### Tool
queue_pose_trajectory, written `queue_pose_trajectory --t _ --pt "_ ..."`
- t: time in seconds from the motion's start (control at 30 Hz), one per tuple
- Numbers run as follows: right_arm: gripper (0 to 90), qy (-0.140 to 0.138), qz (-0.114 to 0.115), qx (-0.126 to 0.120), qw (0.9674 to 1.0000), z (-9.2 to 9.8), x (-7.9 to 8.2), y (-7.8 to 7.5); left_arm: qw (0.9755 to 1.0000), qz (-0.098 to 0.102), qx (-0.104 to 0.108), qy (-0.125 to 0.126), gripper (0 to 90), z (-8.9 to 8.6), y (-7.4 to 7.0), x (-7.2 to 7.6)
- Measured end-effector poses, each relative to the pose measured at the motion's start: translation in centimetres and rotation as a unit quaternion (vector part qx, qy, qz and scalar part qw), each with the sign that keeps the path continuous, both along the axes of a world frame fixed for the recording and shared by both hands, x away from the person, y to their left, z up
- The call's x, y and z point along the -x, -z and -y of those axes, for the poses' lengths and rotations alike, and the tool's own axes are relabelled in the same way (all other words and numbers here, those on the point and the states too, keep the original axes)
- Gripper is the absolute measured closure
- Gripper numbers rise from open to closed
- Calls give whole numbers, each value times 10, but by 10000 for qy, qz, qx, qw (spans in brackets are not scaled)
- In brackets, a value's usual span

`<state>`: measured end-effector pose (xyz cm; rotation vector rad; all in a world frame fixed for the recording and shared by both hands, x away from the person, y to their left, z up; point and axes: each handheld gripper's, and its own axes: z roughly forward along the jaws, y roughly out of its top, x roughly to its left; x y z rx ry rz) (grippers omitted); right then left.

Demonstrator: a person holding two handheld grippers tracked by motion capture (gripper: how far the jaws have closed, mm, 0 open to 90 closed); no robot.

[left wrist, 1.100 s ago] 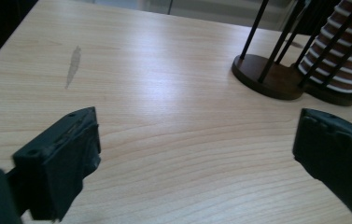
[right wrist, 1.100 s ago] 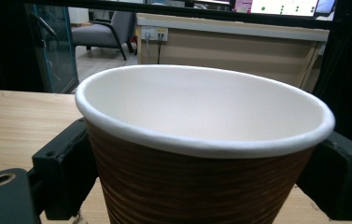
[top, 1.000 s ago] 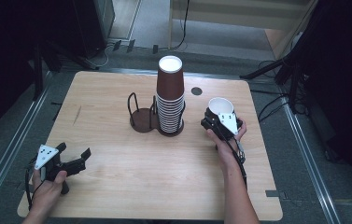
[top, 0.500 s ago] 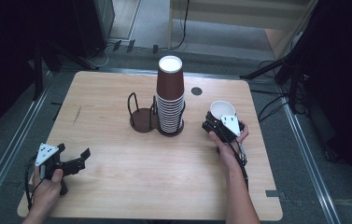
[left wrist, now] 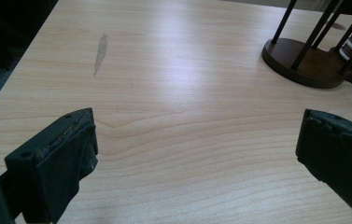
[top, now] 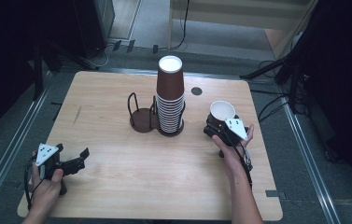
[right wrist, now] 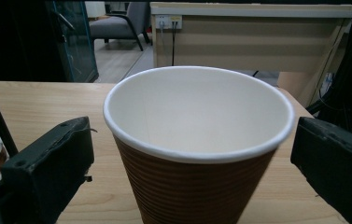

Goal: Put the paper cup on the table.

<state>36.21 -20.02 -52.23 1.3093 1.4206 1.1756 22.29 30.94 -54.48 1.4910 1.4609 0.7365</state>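
Paper cup [top: 222,112], brown with a ribbed wall and white inside, stands upright on the wooden counter [top: 117,186] at the centre right of the high view, with the right claw [top: 216,127] drawn up just below it. From the right gripper view the cup [right wrist: 197,140] sits squarely between the two black jaws, which stand wide apart on either side with a gap to the cup wall; whether either pad touches the cup cannot be told. A tall stack of matching cups [top: 170,95] rises at the middle of the frame, held in a dark wire rack [top: 142,116] whose second, round base beside it is bare. A small dark round spot [top: 196,91] marks the counter to the upper right of the stack. At the lower left of the frame the left claw [top: 73,161] rests low over the counter, well apart from the rack, its jaws spread with nothing but bare wood between them in the left gripper view. A pale grey streak [left wrist: 101,51] shows on the wood in that view's upper left.
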Motion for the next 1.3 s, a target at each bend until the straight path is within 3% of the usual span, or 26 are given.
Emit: queue_pose_trajectory --t 0.47,1.3 --pt "0 -112 41 -163 9998 18 29 -5 10000 -25 2 17 0 -1 0 1" --pt "0 -250 164 -348 9989 44 66 -2 10000 -42 -45 42 0 -1 -1 2"
